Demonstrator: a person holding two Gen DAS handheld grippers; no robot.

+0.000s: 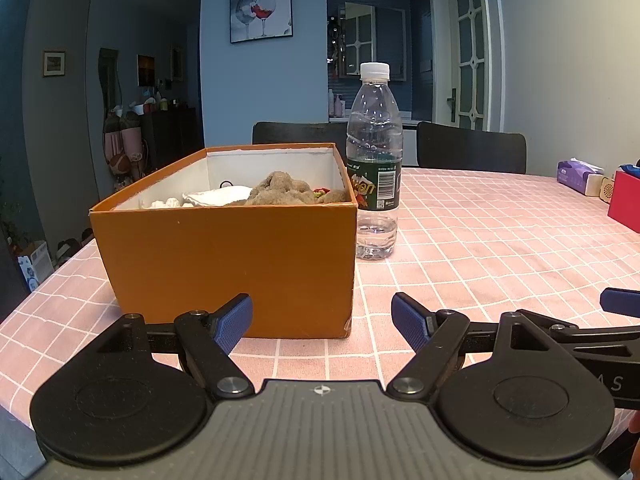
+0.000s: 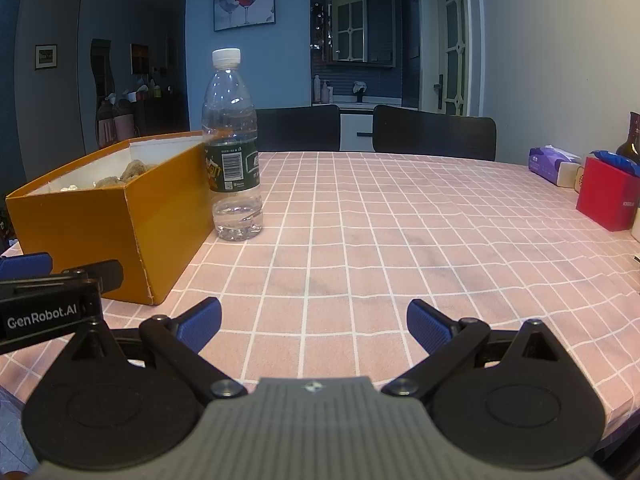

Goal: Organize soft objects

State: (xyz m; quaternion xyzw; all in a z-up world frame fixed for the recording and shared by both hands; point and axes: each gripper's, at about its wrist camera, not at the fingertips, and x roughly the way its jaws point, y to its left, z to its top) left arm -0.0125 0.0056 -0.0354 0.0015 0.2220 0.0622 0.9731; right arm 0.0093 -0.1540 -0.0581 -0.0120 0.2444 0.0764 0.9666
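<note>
Now, the soft things are already in the orange box [image 1: 224,256]: a brown plush toy [image 1: 280,190] heaped against its right wall, a white cloth [image 1: 218,196] and some small white bits toward the left, all below the rim. The box sits near the table's left edge, open-topped, likely so items can drop straight in. A water bottle [image 1: 374,160], capped and nearly empty, stands upright just beside the box's right wall; whether they touch I cannot tell. The left gripper [image 1: 322,322] hangs low before the box's near wall, tongs spread wide, nothing between them. The right gripper [image 2: 314,326] hovers alongside over bare pink checked tablecloth [image 2: 400,220], spread just as wide and empty. No loose soft item shows on the cloth, so the sorting looks about done. Far right edge: a tissue pack [image 2: 550,164] and a red box [image 2: 606,198], well apart.
</note>
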